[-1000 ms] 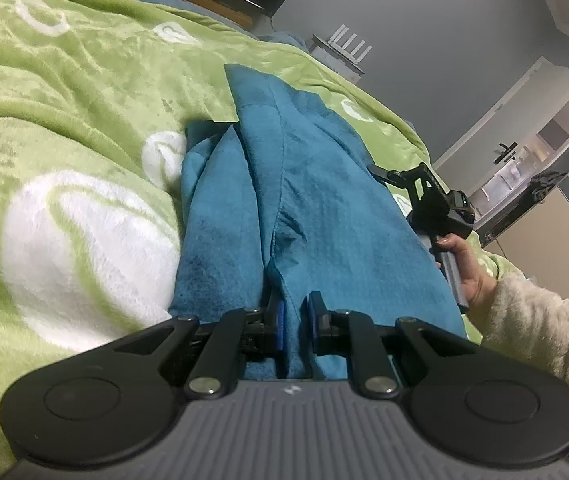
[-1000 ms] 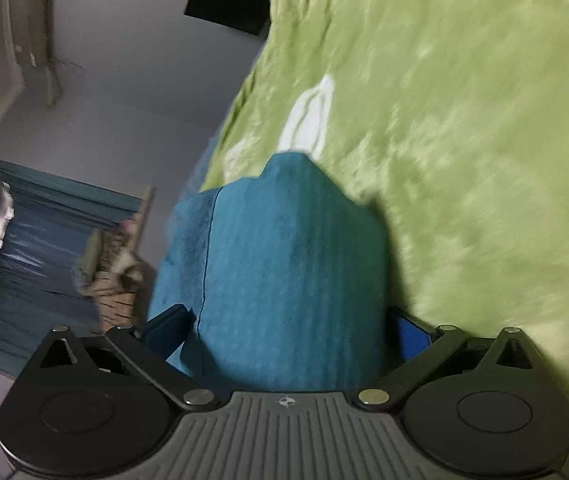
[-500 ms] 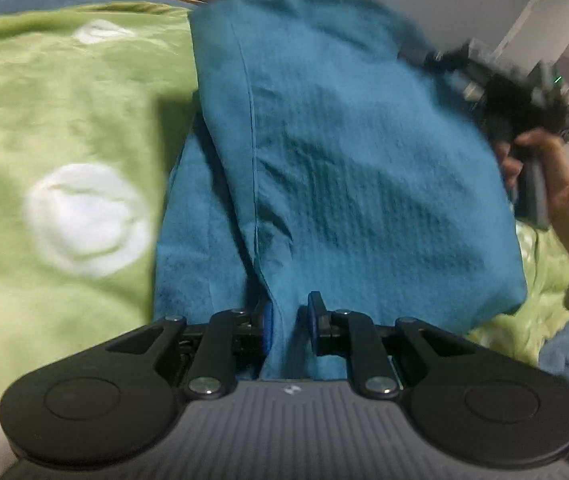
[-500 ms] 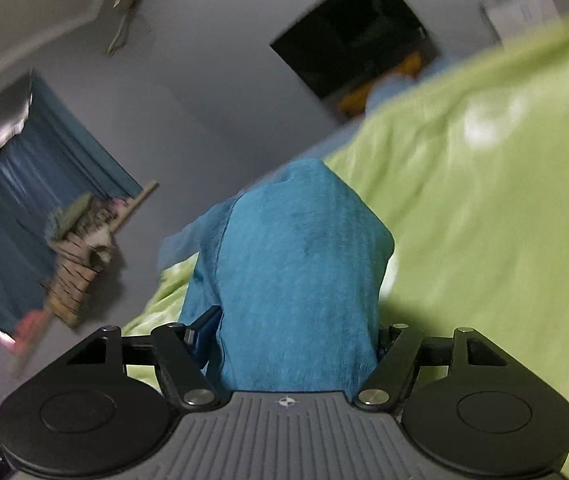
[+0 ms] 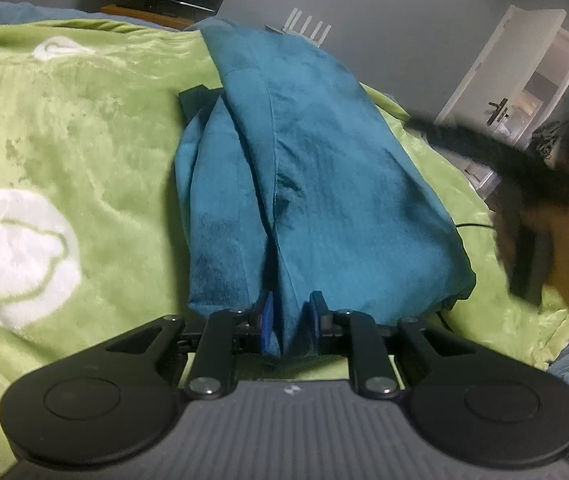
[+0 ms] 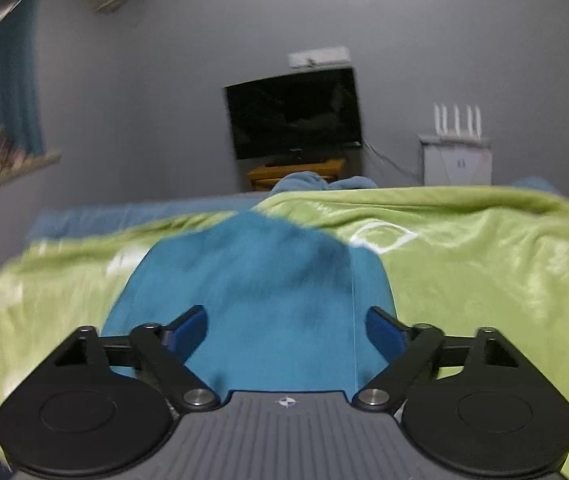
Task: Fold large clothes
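On green blanket (image 5: 84, 128), teal garment (image 5: 324, 184) runs lengthwise away from left gripper (image 5: 289, 320), which pinches near hem; right gripper (image 6: 286, 326) jaws spread, just been widening, cloth between pads unpressed.

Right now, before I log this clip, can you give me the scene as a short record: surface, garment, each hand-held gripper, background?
surface: green blanket with white bear prints, spread over a bed
garment: teal garment, lying in a long folded bundle on the blanket
left hand-held gripper: shut on a fold at the near end of the garment
right hand-held gripper: jaws wide and just reopening, teal cloth between them, pads not pressing it
background: dark television on a wooden stand, white router, open door
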{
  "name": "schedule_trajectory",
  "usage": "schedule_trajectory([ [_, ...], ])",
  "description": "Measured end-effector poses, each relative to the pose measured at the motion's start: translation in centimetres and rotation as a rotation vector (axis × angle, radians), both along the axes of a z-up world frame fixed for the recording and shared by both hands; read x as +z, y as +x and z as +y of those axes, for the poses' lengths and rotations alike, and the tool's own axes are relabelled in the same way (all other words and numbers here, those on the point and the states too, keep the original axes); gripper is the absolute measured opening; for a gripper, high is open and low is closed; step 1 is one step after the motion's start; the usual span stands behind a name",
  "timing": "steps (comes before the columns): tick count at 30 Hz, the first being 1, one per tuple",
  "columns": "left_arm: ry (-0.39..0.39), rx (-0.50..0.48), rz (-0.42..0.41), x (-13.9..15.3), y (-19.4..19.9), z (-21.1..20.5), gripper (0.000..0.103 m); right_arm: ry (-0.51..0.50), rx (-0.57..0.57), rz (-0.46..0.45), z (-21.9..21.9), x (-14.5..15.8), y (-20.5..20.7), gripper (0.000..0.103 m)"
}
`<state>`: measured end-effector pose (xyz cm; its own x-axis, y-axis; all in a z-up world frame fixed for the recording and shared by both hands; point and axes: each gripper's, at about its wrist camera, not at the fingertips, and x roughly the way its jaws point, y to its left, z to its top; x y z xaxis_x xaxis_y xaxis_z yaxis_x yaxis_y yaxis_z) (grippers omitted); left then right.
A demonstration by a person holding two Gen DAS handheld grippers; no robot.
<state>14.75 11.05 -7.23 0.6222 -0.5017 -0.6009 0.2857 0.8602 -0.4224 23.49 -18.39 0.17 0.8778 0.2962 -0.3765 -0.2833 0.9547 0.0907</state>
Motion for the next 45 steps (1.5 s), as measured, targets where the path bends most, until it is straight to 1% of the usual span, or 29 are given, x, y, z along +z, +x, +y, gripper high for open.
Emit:
schedule_trajectory([
  [2, -0.002, -0.007, -0.010, 0.3, -0.2, 0.2, 0.013, -0.035, 0.028, -0.024, 0.1, -1.1, -2.9, 0.075],
  [3, -0.001, -0.015, -0.010, 0.2, -0.3, 0.1, 0.013, -0.051, 0.049, -0.017, 0.1, -1.9, -4.0, 0.071],
  [5, 0.025, -0.037, -0.004, 0.0, -0.7, -0.1, 0.013, -0.108, 0.069, 0.050, 0.3, -3.6, -5.6, 0.066],
  [6, 0.051, -0.047, 0.005, -0.3, -0.8, -0.3, 0.013, -0.148, 0.061, 0.064, 0.4, -4.6, -6.5, 0.066],
  [8, 0.090, -0.053, 0.016, -0.7, -0.8, -0.6, 0.013, -0.177, 0.024, 0.066, -0.6, -5.4, -7.8, 0.066],
  [9, 0.097, -0.055, 0.019, -0.7, -1.1, -0.7, 0.013, -0.168, -0.004, 0.089, -1.4, -5.7, -8.1, 0.067],
  [11, 0.093, -0.051, 0.011, -0.7, -1.1, -0.7, 0.013, -0.089, -0.037, 0.144, -3.5, -5.7, -8.6, 0.067],
  [13, 0.080, -0.046, -0.005, -0.7, -1.4, -0.4, 0.014, -0.036, -0.066, 0.126, -5.3, -5.2, -9.8, 0.067],
  [15, 0.090, -0.032, -0.018, -0.7, -1.7, -0.3, 0.021, -0.038, -0.067, 0.107, -6.1, -5.0, -11.6, 0.067],
  [16, 0.102, -0.025, -0.023, -0.7, -1.9, -0.3, 0.023, -0.049, -0.060, 0.115, -6.1, -5.2, -12.5, 0.067],
  [19, 0.136, -0.017, -0.038, -0.7, -2.1, -0.6, 0.030, -0.155, -0.080, 0.157, -4.6, -6.5, -12.3, 0.068],
  [20, 0.154, -0.006, -0.045, -0.7, -2.3, -0.7, 0.037, -0.187, -0.087, 0.172, -4.2, -7.1, -11.9, 0.068],
  [21, 0.164, 0.000, -0.049, -0.6, -2.4, -0.7, 0.040, -0.200, -0.092, 0.183, -4.0, -7.6, -11.6, 0.068],
  [23, 0.166, 0.003, -0.051, -0.7, -2.4, -0.6, 0.040, -0.205, -0.098, 0.175, -3.8, -8.0, -11.3, 0.066],
  [25, 0.167, 0.003, -0.052, -0.8, -2.3, -0.6, 0.040, -0.250, -0.111, 0.169, -3.3, -8.8, -9.9, 0.062],
  [26, 0.171, 0.001, -0.055, -0.8, -2.3, -0.6, 0.040, -0.261, -0.115, 0.162, -3.2, -9.0, -9.5, 0.053],
  [27, 0.174, -0.002, -0.058, -0.9, -2.3, -0.6, 0.040, -0.249, -0.092, 0.155, -3.3, -9.1, -9.3, 0.039],
  [29, 0.191, 0.000, -0.067, -0.9, -2.4, -0.8, 0.040, -0.253, -0.089, 0.102, -3.0, -8.9, -9.9, 0.038],
  [30, 0.194, -0.002, -0.062, -1.0, -2.3, -0.8, 0.043, -0.236, -0.086, 0.090, -3.3, -8.9, -10.0, 0.037],
  [32, 0.190, -0.010, -0.052, -1.2, -2.1, -1.0, 0.046, -0.189, -0.100, 0.141, -4.2, -9.3, -9.4, 0.038],
  [34, 0.205, -0.009, -0.051, -1.3, -1.9, -1.2, 0.047, -0.155, -0.104, 0.194, -4.7, -9.7, -9.0, 0.038],
  [35, 0.214, -0.004, -0.049, -1.3, -1.8, -1.3, 0.048, -0.136, -0.095, 0.200, -4.9, -9.5, -9.1, 0.038],
  [37, 0.212, -0.001, -0.052, -1.3, -1.8, -1.2, 0.048, -0.107, -0.063, 0.192, -5.2, -8.6, -10.1, 0.043],
  [38, 0.211, -0.001, -0.054, -1.3, -1.7, -1.2, 0.048, -0.099, -0.036, 0.170, -5.2, -7.9, -10.9, 0.047],
  [40, 0.215, 0.000, -0.056, -1.2, -1.8, -1.3, 0.048, -0.095, 0.026, 0.115, -5.0, -6.4, -12.3, 0.048],
  [41, 0.221, -0.001, -0.060, -1.2, -1.9, -1.3, 0.048, -0.088, 0.035, 0.085, -4.9, -5.7, -12.9, 0.050],
  [43, 0.245, -0.002, -0.073, -0.9, -2.1, -1.6, 0.048, -0.033, 0.029, 0.031, -4.4, -4.1, -13.1, 0.052],
  [44, 0.262, -0.004, -0.083, -0.8, -2.3, -1.9, 0.048, -0.026, 0.020, 0.024, -3.8, -3.5, -12.7, 0.053],
  [45, 0.278, -0.006, -0.092, -0.6, -2.5, -2.2, 0.049, -0.054, 0.007, 0.034, -2.9, -2.8, -11.5, 0.053],
])
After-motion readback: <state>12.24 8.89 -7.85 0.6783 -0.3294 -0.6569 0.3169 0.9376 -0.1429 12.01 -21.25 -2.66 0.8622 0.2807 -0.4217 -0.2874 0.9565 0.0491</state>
